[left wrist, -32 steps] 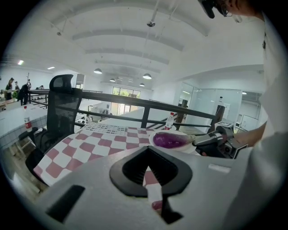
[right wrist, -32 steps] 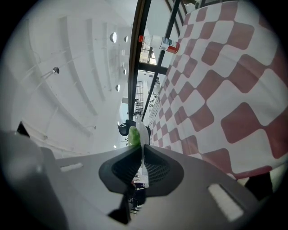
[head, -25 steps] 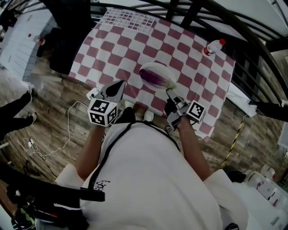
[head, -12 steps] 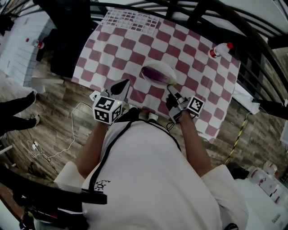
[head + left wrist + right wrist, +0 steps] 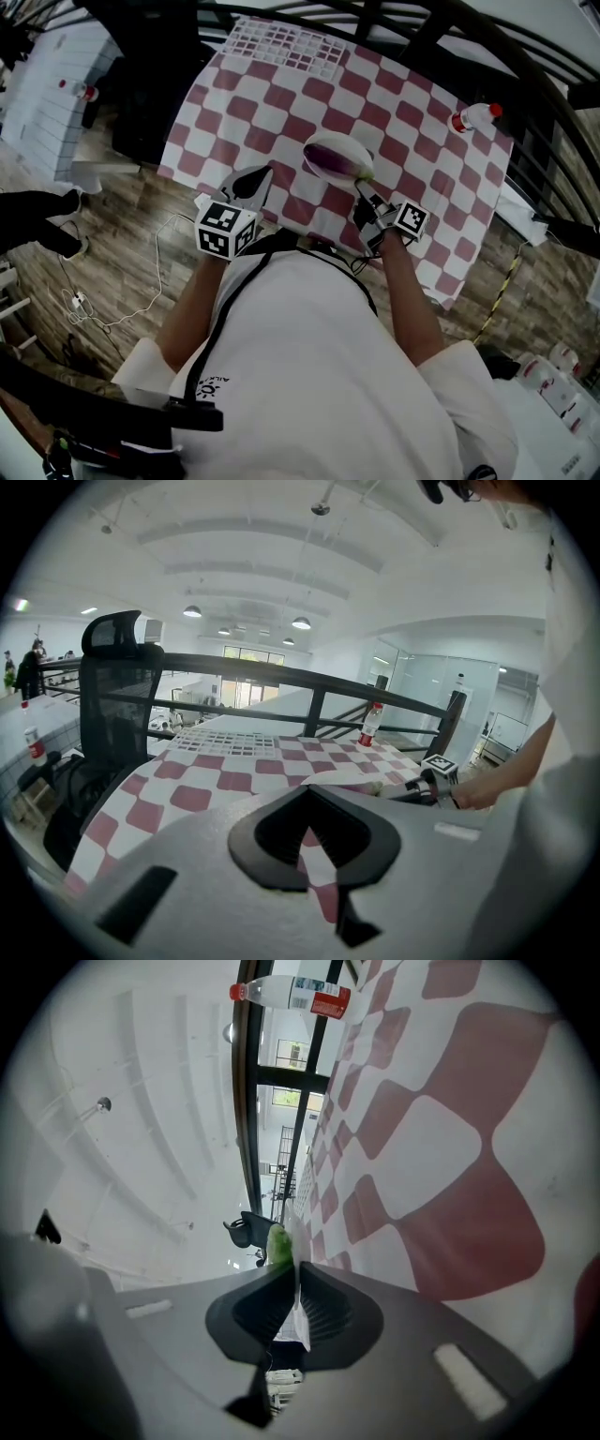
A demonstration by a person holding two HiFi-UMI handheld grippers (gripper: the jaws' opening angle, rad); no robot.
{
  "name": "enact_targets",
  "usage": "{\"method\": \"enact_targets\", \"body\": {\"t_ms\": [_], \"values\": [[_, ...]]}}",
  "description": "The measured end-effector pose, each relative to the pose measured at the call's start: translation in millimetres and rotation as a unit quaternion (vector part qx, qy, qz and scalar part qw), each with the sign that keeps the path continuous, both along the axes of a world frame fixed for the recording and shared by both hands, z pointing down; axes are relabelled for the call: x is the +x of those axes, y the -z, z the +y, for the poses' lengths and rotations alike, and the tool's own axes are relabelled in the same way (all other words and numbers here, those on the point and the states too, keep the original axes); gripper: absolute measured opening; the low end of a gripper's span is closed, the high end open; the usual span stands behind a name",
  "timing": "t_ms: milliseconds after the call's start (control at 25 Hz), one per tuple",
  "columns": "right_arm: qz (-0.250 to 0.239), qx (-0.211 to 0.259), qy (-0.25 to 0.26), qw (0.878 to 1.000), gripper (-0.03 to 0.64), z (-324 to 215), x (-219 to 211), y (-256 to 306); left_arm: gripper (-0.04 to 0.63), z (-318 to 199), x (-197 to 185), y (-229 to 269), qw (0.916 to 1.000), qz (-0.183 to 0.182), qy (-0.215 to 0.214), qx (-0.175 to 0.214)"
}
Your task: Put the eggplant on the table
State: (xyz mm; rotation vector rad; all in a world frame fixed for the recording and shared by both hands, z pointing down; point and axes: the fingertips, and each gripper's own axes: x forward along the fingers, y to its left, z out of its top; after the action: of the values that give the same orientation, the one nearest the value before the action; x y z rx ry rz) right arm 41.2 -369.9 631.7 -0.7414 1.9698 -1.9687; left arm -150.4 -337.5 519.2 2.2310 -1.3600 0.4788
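Purple eggplant (image 5: 329, 161) lies on a white plate (image 5: 351, 146) on the checked table (image 5: 281, 89), right gripper (image 5: 367, 199) pinching the plate's thin rim, left gripper (image 5: 255, 180) closed on nothing; held by 1 edge, any tilt could roll it off.

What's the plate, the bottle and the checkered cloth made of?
Plate: smooth, white, thin-rimmed; probably ceramic or hard plastic.
Bottle: see-through with a red cap; looks like plastic.
Cloth: thin, hangs over the table edge; fabric or vinyl, hard to tell.
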Motion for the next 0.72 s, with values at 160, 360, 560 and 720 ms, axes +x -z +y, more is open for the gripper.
{"method": "enact_targets", "body": {"t_ms": [160,360,560,720], "values": [[0.004,-0.002,0.005,1.000,0.026,-8.2,-5.7,-10.6,0.003,-5.8,-1.0,-2.5,1.0000,0.000,-0.002,-0.001],[0.010,-0.006,0.007,1.000,0.026,-14.8,-11.8,-20.2,0.003,-10.9,2.0,-4.3,0.9999,-0.005,-0.013,-0.001],[0.023,-0.020,0.013,0.999,0.026,-16.3,-14.2,-33.7,0.003,-14.4,5.6,-6.6,0.9999,-0.002,-0.016,-0.002],[0.029,-0.025,0.017,0.999,0.026,-19.5,-16.9,-40.4,0.003,-15.0,6.5,-9.4,0.9999,-0.002,-0.016,-0.005]]}}
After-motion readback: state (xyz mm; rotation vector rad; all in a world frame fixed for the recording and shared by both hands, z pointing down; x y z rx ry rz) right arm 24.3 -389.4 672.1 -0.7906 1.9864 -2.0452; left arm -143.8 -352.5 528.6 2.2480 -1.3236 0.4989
